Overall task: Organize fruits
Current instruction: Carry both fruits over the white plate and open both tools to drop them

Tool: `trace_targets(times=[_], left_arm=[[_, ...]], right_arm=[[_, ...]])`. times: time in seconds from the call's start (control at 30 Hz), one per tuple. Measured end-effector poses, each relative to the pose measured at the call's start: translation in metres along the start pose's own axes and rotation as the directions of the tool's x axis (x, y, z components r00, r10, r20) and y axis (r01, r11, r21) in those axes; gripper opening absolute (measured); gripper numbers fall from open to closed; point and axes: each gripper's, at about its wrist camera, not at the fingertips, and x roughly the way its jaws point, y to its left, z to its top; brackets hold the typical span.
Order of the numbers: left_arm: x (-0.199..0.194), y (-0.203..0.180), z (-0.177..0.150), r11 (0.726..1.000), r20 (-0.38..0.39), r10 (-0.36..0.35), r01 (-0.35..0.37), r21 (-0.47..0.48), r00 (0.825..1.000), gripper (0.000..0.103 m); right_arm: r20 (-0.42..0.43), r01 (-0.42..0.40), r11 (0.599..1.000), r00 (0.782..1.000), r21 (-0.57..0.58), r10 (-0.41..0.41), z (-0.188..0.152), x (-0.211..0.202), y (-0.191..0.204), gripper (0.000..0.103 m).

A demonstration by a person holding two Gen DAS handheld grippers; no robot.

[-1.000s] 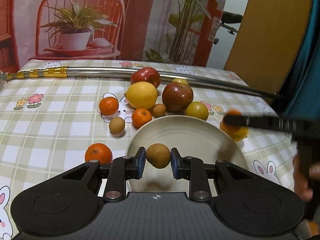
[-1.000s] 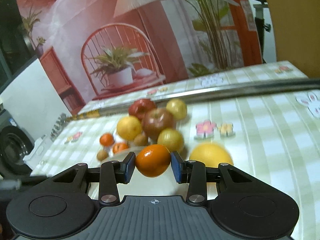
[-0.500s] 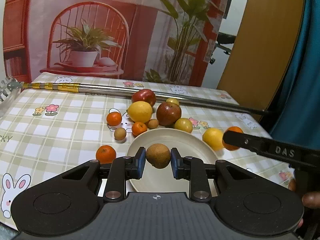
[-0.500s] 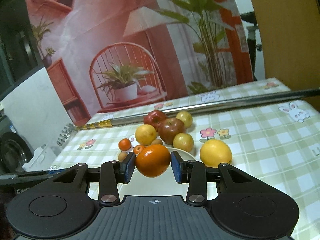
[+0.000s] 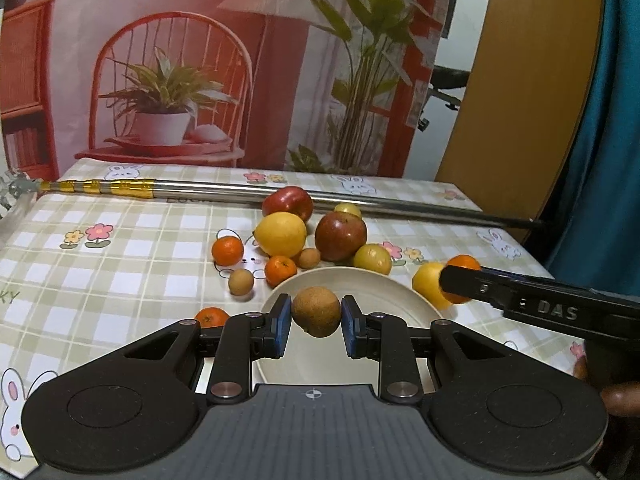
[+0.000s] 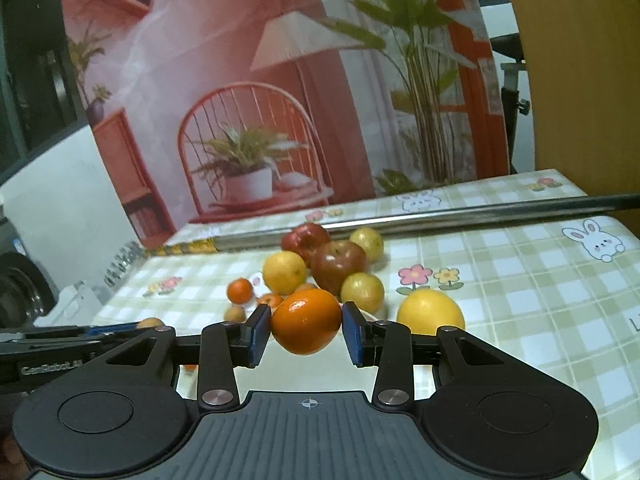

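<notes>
Both grippers loaded above the plate (image 5: 404,300)

The left gripper (image 5: 316,320) pinches a brown fruit (image 5: 316,311) over the plate's bare middle; the right gripper (image 6: 306,330) clamps an orange (image 6: 306,320) by its right rim — only the left view shows the plate whole.

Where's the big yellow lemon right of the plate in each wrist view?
Left wrist: the lemon sits at right, beside the plate, partly behind the right gripper.
Right wrist: right of centre, beyond the fingers.
Shared landmark: dark red apple.
</notes>
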Motion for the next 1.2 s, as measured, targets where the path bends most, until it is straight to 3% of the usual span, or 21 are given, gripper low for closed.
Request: trace_targets(times=[0.3, 0.5, 0.8, 1.2], left_arm=[[0.035, 0.0, -0.011, 0.999, -0.046, -0.02, 0.022, 0.047, 0.999, 0.028], [0.06, 0.001, -0.027, 0.998, -0.126, -0.005, 0.013, 0.068, 0.992, 0.028], [0.07, 0.002, -0.031, 0.996, -0.135, 0.042, -0.03, 0.089, 0.99, 0.028], [0.066, 0.008, -0.031, 0.998, -0.144, 0.048, -0.043, 0.037, 0.988, 0.028]], right_arm=[[-0.076, 0.054, 0.995, 0.995, -0.088, -0.061, -0.023, 0.036, -0.006, 0.036], [-0.137, 0.067, 0.997, 0.988, -0.042, -0.073, -0.043, 0.05, -0.022, 0.036], [-0.135, 0.069, 0.995, 0.988, -0.073, -0.078, -0.045, 0.051, -0.022, 0.036], [-0.143, 0.079, 0.991, 0.985, -0.112, -0.095, -0.046, 0.046, -0.014, 0.037]])
